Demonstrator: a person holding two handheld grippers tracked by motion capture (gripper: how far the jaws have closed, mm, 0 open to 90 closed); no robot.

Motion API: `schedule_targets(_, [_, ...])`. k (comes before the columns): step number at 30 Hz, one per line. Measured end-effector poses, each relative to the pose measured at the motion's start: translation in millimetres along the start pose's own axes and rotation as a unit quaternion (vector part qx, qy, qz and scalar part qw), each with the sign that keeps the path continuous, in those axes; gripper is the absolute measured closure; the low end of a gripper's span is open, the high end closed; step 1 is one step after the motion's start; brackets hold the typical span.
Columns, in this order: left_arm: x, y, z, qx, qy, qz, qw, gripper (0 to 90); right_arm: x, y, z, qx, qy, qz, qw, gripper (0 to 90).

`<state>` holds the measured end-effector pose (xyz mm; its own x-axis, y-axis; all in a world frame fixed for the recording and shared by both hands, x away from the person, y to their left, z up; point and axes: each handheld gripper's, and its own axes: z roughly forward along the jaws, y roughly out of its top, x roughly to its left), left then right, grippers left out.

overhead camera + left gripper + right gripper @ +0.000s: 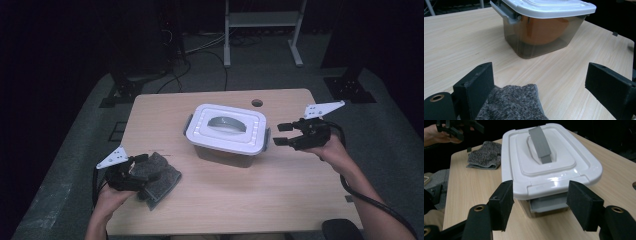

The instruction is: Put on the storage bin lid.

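My right claw point(540, 205), jaws wide and empty, should straddle the box point(549, 167) end latch point(549, 205) squarely before lifting it, while my left claw point(539, 92) hangs open over the cloth point(511, 105).

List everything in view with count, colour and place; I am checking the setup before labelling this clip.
storage box: one, smoky clear body with an orange thing inside, middle of the table.
lid: one, white with a grey handle, on the box.
latch: grey, on the box end facing the right claw, flipped down below the lid edge.
cloth: one, grey fuzzy, folded, near left part of the table.
table: one, light wood, with a round hole near its far edge.
frame: one, pale metal, on the floor behind the table.
left claw: black, jaws open, over the cloth.
right claw: black, jaws open, at the box's right end, not touching.
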<state>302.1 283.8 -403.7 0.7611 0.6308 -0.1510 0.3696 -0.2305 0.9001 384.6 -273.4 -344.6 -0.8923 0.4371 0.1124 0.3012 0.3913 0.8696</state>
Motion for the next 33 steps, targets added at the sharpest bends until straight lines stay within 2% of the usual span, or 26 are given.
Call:
schedule_targets(12, [-1.8, -0.1, 2.3, 0.004, -0.002, 0.002, 1.0000, 7.9, 2.4, -32.3, -7.9, -0.002, -0.004, 0.027, 0.9996, 34.0])
schedule_targets(33, [-2.6, -0.1, 3.5, 0.006, -0.002, 0.004, 1.0000, 7.9, -1.6, -71.7, -17.4, -0.011, -0.029, 0.067, 0.9973, 32.5])
